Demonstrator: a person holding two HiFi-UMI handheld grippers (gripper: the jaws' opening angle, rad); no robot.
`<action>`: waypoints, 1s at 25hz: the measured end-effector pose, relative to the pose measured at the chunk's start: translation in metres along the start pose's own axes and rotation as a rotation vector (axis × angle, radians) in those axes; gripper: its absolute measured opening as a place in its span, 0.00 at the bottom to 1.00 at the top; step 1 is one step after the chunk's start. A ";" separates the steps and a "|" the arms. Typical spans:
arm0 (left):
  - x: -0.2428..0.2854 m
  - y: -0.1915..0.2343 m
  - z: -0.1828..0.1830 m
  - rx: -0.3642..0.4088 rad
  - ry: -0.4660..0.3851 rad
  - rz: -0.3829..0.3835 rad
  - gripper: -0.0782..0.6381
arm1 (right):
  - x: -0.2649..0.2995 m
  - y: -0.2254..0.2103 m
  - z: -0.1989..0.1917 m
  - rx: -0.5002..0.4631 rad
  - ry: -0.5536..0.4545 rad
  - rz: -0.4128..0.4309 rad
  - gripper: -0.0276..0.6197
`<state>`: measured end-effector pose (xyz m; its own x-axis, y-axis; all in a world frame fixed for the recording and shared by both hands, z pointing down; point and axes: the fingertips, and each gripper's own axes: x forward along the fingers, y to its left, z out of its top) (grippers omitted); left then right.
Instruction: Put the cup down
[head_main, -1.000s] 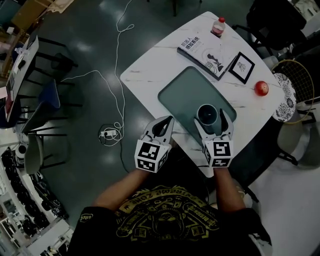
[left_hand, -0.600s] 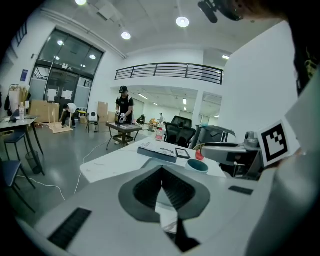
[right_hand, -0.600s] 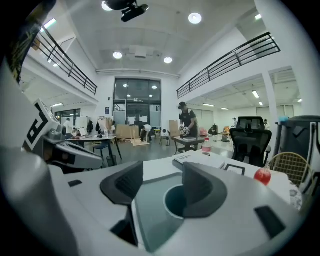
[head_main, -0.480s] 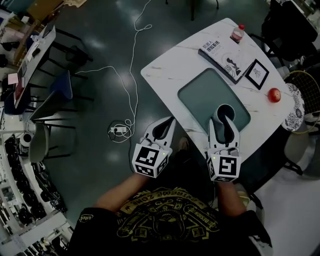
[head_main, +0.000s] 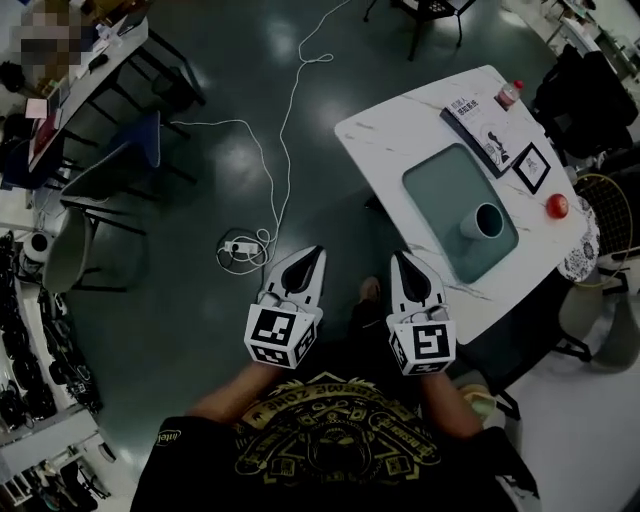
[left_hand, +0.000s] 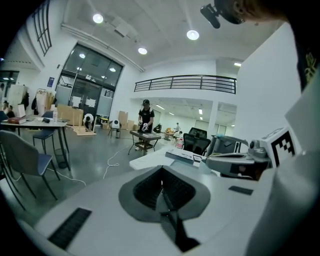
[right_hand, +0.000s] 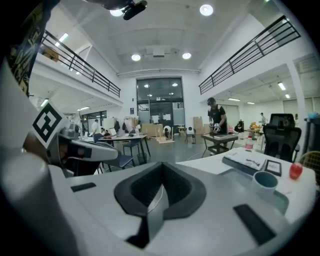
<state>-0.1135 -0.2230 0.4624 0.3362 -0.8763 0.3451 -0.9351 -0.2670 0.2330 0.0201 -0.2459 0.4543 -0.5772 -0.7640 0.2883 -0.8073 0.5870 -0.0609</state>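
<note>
The cup (head_main: 484, 221) stands upright on the green mat (head_main: 437, 187) on the table (head_main: 390, 135). The left gripper (head_main: 314, 254) and right gripper (head_main: 398, 258), both short of the table, show jaws together and empty; the right jaws have just closed.

The cup (head_main: 487, 221) stands upright on the green mat (head_main: 440, 185) of the white table (head_main: 385, 135), far right, well apart from both grippers. The right gripper (head_main: 404, 263) has just been closing its jaws with nothing between them, tips now together, and the left gripper (head_main: 313, 258) beside it is pinched together too, both over the dark floor (head_main: 180, 200). Past the mat lie a book (head_main: 487, 128), a framed picture (head_main: 531, 167), a red ball (head_main: 557, 206) and a bottle (head_main: 508, 95); a power strip (head_main: 243, 247) lies on the floor at left.
</note>
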 end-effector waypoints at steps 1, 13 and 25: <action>-0.018 0.011 -0.004 -0.010 -0.006 0.014 0.12 | -0.001 0.021 -0.001 -0.006 0.001 0.020 0.05; -0.203 0.110 -0.029 -0.057 -0.100 0.124 0.12 | -0.017 0.207 -0.009 -0.085 0.048 0.122 0.05; -0.290 0.149 -0.054 -0.137 -0.147 0.217 0.12 | -0.021 0.317 -0.012 -0.189 0.070 0.318 0.05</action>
<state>-0.3440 0.0131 0.4457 0.1008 -0.9583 0.2675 -0.9561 -0.0190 0.2923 -0.2221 -0.0401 0.4404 -0.7801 -0.5194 0.3486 -0.5487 0.8359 0.0176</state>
